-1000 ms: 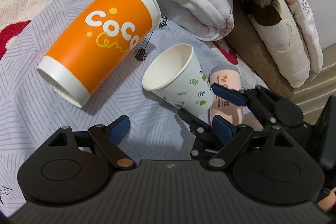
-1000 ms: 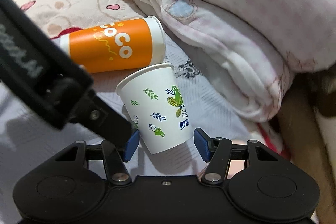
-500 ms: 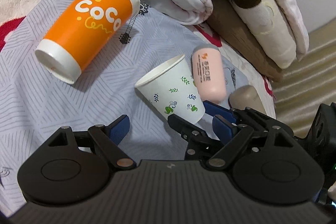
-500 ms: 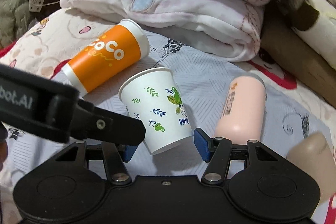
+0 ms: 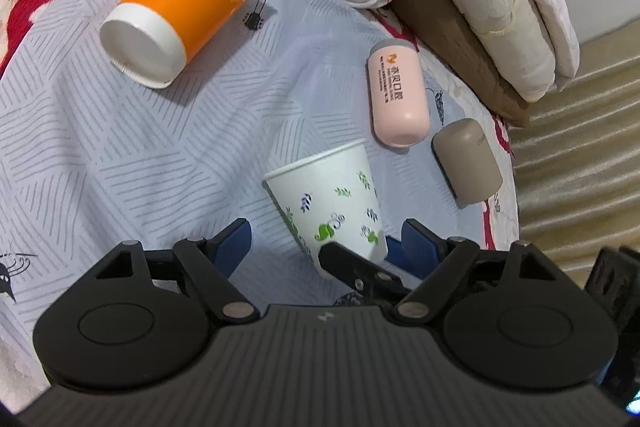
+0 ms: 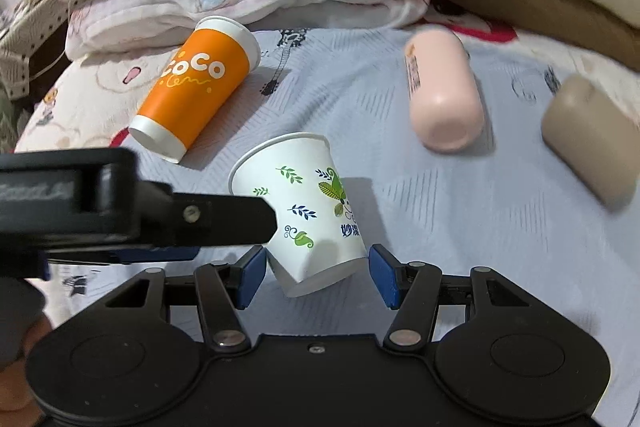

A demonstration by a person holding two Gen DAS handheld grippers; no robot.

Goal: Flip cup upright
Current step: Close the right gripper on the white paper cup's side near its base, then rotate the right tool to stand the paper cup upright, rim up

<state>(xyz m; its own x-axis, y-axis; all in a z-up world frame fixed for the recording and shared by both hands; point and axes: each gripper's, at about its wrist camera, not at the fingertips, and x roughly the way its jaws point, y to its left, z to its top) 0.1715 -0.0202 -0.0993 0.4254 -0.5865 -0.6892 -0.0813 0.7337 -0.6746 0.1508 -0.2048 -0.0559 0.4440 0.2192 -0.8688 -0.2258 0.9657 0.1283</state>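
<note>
Since a second ago the white cup (image 6: 310,211) has tipped up more — its mouth now points up and far, and both claws sit nearer its base. It leans on the bed sheet (image 5: 120,155), not yet straight. The right claw (image 6: 316,271) is spread wide with the base between its pads, not squeezing. The left claw (image 5: 324,239) is spread wide too. I think the flip is nearly done — next, nudge the cup straight. An orange cup (image 6: 192,95) lies far left.
</note>
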